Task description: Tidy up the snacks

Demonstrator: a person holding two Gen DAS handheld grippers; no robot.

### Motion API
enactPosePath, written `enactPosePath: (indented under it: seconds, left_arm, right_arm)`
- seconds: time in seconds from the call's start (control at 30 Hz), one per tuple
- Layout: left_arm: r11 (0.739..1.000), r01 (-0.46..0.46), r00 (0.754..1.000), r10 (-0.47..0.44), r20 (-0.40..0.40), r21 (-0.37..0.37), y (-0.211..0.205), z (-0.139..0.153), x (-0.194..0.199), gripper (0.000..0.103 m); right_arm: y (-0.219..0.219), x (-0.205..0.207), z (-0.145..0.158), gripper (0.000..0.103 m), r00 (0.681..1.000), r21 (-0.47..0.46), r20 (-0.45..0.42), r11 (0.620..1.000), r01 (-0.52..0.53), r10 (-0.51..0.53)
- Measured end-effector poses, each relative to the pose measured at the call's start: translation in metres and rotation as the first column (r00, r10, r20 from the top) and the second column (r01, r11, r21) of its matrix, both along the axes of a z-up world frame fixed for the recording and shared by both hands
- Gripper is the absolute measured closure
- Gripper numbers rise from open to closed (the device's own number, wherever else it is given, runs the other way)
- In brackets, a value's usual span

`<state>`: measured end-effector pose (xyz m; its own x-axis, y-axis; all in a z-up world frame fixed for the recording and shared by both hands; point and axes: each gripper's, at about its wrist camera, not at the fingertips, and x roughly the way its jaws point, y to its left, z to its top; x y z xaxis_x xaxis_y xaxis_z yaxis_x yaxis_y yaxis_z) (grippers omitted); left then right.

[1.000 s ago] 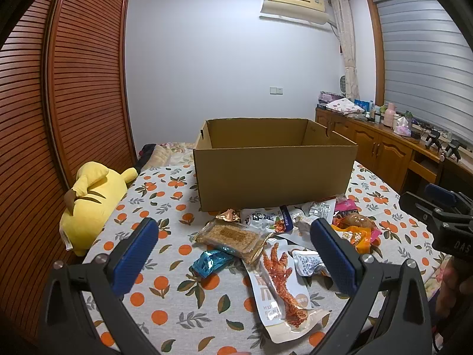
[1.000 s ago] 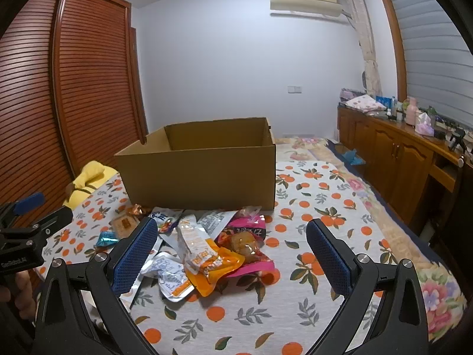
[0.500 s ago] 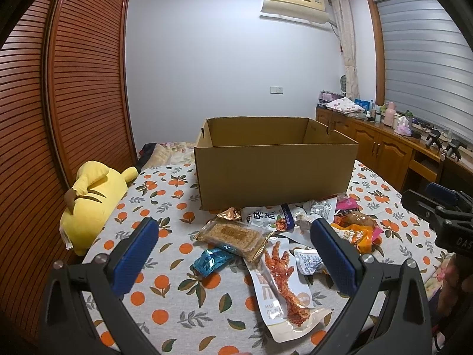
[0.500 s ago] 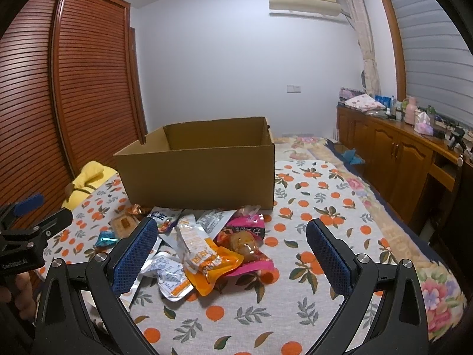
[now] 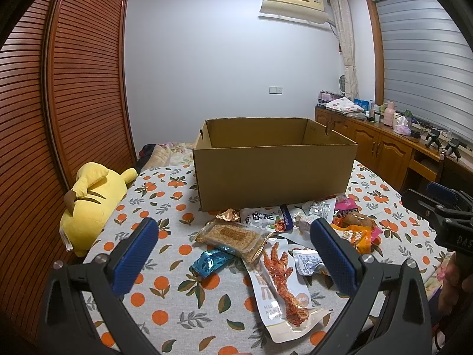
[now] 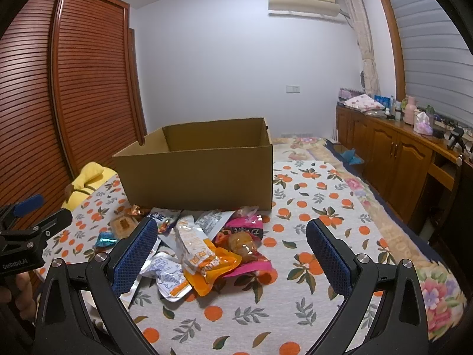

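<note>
Item: snack packets [image 5: 275, 242], heaped against the near wall of the cardboard box [image 5: 275, 174], none yet visible inside. My left gripper [image 5: 233, 254] and right gripper [image 6: 232, 254]: fingers wide, empty, short of the heap. Step: first pick. Next: descend, pinch one packet.

My left camera faces the cardboard box [image 5: 275, 162] at twelve o'clock; my right sees it at eleven, both nearby.

White letters "GenRobot.AI" stand on the black left gripper body [image 6: 17, 261]. The letters "DAS" show on the black right gripper body [image 5: 456, 238]. Snack packet print is too blurred to read.
</note>
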<state>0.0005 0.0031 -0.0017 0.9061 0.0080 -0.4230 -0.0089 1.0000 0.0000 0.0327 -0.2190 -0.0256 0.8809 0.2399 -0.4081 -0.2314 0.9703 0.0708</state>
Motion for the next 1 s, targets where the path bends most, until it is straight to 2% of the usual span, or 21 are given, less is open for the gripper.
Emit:
enactPosePath:
  seconds: [1.0]
  left_arm:
    - [1.000, 0.016, 1.000, -0.016, -0.010, 0.001, -0.011, 0.000, -0.001, 0.000]
  right_arm:
    - [0.002, -0.002, 0.000, 0.000, 1.000, -0.002, -0.003, 1.000, -0.005, 0.005]
